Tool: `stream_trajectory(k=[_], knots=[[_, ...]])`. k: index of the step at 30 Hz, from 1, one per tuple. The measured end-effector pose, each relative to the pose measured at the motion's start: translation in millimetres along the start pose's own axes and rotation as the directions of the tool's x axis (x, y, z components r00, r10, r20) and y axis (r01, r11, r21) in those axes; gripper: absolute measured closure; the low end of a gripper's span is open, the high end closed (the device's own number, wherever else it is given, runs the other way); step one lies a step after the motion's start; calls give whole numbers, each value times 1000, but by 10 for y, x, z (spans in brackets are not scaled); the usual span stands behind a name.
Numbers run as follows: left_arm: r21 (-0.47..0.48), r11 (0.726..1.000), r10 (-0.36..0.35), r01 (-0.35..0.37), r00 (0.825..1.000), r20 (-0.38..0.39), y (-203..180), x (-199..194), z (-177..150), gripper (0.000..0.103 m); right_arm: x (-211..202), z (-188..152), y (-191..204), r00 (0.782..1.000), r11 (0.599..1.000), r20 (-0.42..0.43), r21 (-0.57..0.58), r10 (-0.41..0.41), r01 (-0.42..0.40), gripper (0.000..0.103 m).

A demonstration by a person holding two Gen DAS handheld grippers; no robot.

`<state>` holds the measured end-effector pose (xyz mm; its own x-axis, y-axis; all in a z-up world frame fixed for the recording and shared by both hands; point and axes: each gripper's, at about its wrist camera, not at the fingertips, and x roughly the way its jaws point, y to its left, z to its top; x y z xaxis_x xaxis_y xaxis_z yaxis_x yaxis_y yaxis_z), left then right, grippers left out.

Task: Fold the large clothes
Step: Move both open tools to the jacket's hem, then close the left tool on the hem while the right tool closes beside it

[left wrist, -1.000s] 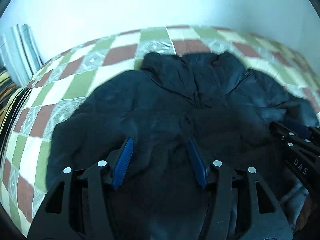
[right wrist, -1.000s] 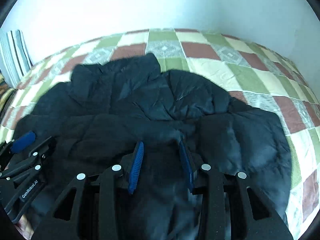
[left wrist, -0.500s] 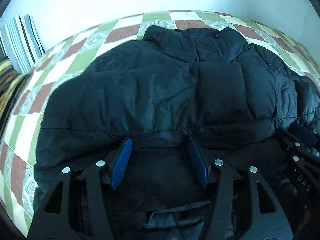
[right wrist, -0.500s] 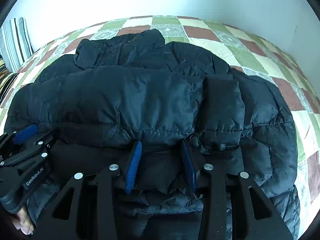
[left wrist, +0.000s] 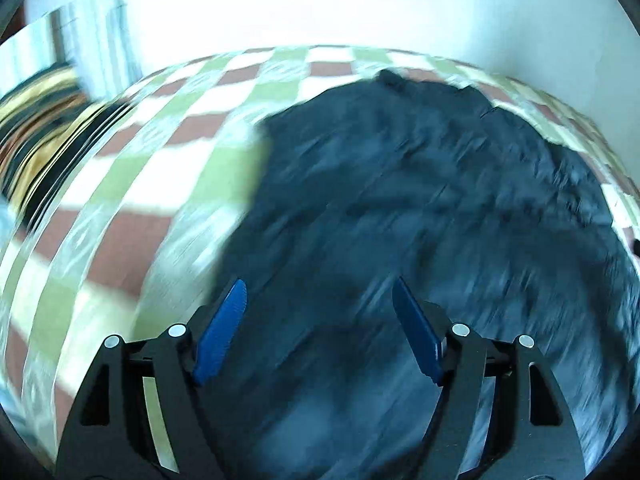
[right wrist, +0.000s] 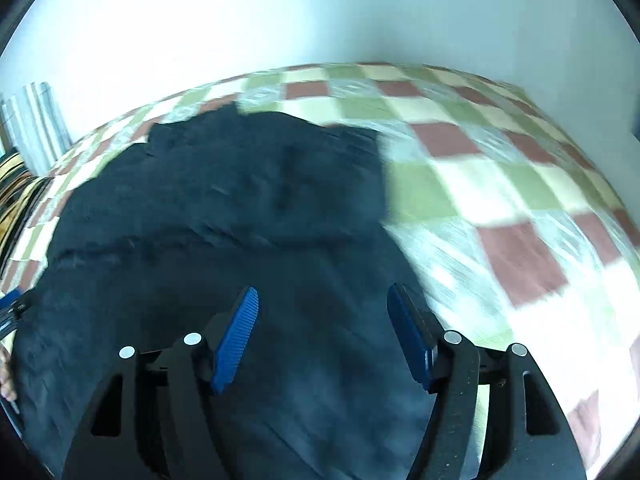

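1. The dark puffer jacket lies folded on the checked bedspread. It fills the centre and right of the left wrist view; in the right wrist view the jacket fills the centre and left.
2. My left tool has just been opening: its blue pads are spread, with fabric below the gap but nothing pinched, as far as the blur lets me judge.
3. My right tool has likewise just been opening, and its pads stand apart over the jacket, gripping nothing.
4. The bundle's long axis seems to run side to side across both frames, its left edge ahead of the left tool and its right edge ahead of the right tool.
5. I judge the next fold needs one tool on each end, neither hand clearly nearer.
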<state>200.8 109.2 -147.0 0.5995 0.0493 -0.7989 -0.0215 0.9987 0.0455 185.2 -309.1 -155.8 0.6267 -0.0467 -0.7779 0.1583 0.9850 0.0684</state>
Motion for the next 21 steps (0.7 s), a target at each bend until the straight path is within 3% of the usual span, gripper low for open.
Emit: stream_trajectory(k=[5, 10, 13, 21], knots=[[-98, 995, 1, -8, 998, -70, 515, -220, -550, 28, -243, -527, -637, 997, 995, -59, 83, -43, 48, 37], [-150, 988, -57, 43, 995, -86, 762, -428, -963, 27, -292, -930, -945, 990, 982, -127, 187, 64, -40, 34], [-148, 987, -78, 65, 993, -85, 805, -531, -1124, 26, -326, -1111, -984, 982, 967, -139, 236, 127, -91, 33], [-174, 971, -183, 164, 979, -96, 810, -605, -1309, 26, -528, -1321, -802, 977, 973, -129, 178, 169, -145, 33]])
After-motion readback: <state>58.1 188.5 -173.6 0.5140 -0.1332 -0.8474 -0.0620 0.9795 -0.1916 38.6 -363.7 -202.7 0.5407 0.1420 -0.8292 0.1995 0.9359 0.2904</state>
